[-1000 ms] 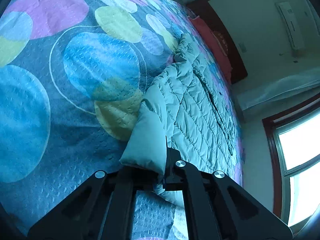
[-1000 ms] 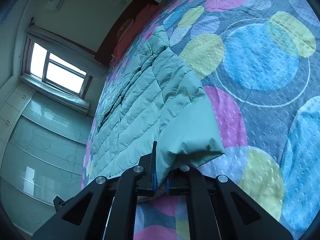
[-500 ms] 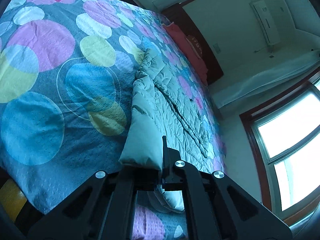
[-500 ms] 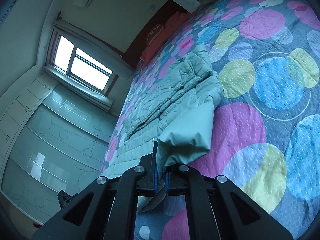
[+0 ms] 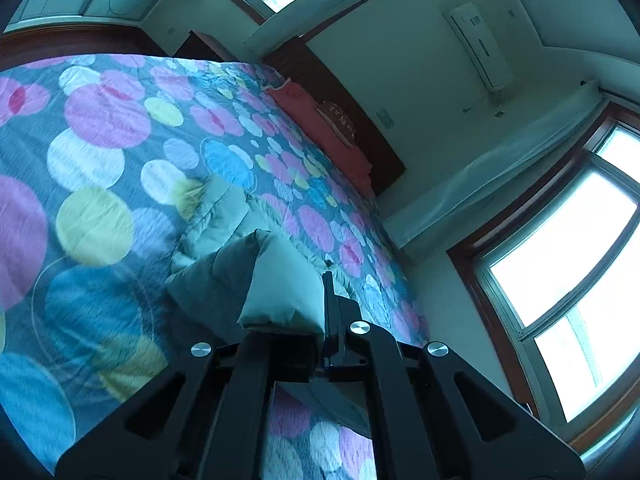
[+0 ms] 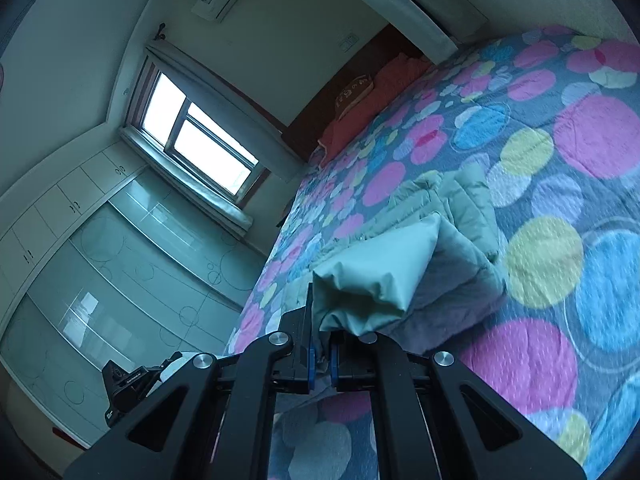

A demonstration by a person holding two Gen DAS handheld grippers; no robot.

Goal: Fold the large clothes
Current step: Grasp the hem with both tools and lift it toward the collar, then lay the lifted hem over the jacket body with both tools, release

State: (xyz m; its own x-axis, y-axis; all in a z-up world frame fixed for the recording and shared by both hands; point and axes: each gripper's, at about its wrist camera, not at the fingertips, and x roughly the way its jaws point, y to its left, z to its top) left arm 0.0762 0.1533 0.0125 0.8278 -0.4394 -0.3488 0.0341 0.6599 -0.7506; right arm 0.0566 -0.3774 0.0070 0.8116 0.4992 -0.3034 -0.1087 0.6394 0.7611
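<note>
Daylight from the windows (image 5: 568,256) fell across a bed (image 5: 100,140) spread with a grey cover of coloured circles, a red pillow (image 6: 352,120) at its head. On it lay the pale green puffer jacket (image 6: 468,200), its near end lifted clear of the cover and doubled toward the far part that rested on the bed. From here the slick padded cloth could slide out of a pinch, or one corner could travel ahead of the other, leaving the fold skewed; uneven pull between the two hands would cause that. The left tongs (image 5: 326,320) were closed tight on one raised corner of the jacket, the cloth bulging out just in front of them. The right tongs (image 6: 320,344) were likewise clamped on the other corner.
</note>
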